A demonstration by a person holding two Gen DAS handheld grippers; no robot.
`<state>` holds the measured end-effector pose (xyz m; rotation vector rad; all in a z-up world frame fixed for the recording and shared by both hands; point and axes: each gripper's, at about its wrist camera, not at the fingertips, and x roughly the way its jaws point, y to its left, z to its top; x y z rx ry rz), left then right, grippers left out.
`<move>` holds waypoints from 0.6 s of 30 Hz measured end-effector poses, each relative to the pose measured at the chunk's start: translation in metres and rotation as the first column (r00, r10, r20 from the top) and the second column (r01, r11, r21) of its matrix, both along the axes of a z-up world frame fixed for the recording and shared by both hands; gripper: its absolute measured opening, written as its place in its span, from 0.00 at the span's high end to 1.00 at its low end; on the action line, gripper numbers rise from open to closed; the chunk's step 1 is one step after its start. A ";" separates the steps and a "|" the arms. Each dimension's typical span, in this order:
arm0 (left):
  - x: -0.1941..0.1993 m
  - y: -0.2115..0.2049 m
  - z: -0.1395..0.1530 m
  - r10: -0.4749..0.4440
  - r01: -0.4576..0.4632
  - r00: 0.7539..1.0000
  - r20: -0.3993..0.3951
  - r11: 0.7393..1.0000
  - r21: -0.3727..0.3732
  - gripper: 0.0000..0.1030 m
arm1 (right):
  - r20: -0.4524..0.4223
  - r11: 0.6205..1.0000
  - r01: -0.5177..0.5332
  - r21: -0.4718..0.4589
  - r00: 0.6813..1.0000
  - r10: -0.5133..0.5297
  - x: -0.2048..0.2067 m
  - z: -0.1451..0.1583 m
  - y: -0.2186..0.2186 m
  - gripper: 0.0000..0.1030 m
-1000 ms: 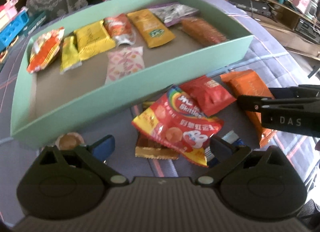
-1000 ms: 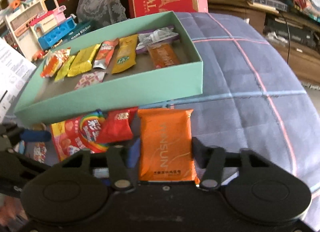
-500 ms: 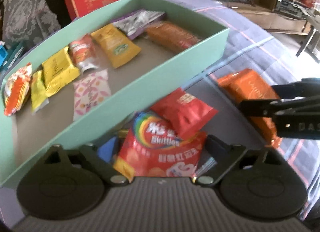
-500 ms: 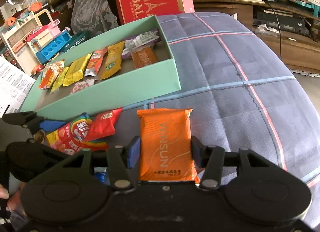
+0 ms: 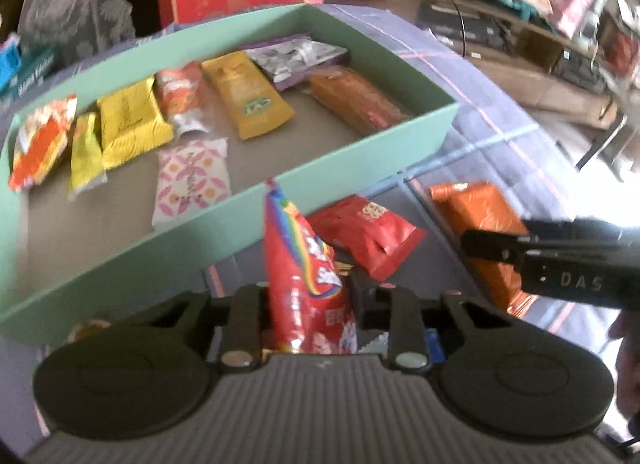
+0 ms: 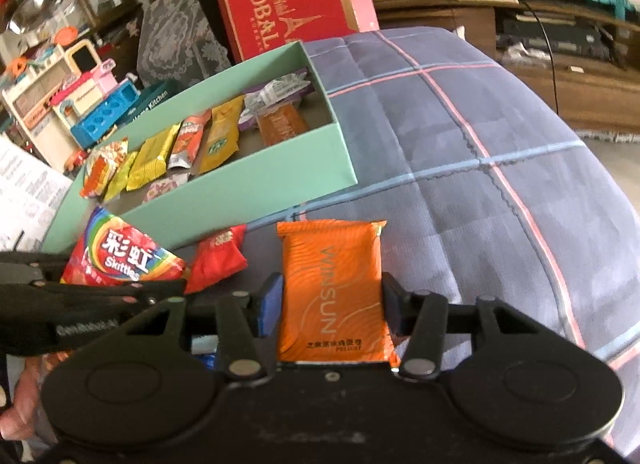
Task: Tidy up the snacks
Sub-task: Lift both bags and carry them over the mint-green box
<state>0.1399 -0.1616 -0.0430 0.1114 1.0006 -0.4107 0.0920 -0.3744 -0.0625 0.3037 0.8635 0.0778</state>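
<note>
- I am holding the Skittles bag (image 5: 304, 276) in my left gripper (image 5: 310, 296); the glossy red foil with a rainbow band is standing on edge between the narrowed fingers, its crimped top pointing at the near wall of the green box (image 5: 224, 220).
- My right gripper (image 6: 330, 304) is straddling the orange pouch (image 6: 334, 288), a flat rectangular foil pack with wavy lines; its fingers are sitting just beside the pouch's long edges, and I cannot tell whether they are pressing it.
- The pouch is lying flat on the quilted cover (image 6: 480, 144), a soft blue-grey fabric with pink and pale blue stripes, near the box's right corner.
- The red packet (image 5: 368, 232), puffy and creased, is resting on the cover between the Skittles bag and the orange pouch, close to the box's near wall.
- The box is a shallow matte card tray with straight, thin walls; along its far wall a row of small foil sachets is lying flat, from the orange-and-white one (image 5: 40, 140) at the left end to the brown bar (image 5: 356, 100) by the right wall.
- A pink-patterned sachet (image 5: 192, 180) is lying alone, nearer the front wall.
- The box floor beside it, toward the right front corner, is showing bare brown card.
- To the right of the box, the cover is running open up to its rounded edge.
</note>
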 end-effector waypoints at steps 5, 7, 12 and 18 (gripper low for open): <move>-0.003 0.018 0.001 0.053 -0.054 0.998 -0.024 0.998 -0.024 0.84 | -0.022 0.998 0.036 0.058 0.999 -0.035 -0.004 0.000 -0.005 0.52; -0.006 0.023 0.003 0.062 -0.062 0.998 -0.016 0.998 -0.026 0.84 | -0.033 0.996 0.044 0.080 0.999 -0.042 -0.005 0.001 -0.006 0.52; -0.019 0.028 0.002 0.048 -0.049 0.999 -0.024 0.999 -0.019 0.84 | -0.040 0.994 0.048 0.093 0.998 -0.045 -0.008 0.003 -0.001 0.52; -0.031 0.032 -0.001 0.051 -0.052 0.998 -0.031 0.998 -0.030 0.84 | -0.016 0.996 0.040 0.080 0.999 -0.039 -0.012 0.015 0.006 0.52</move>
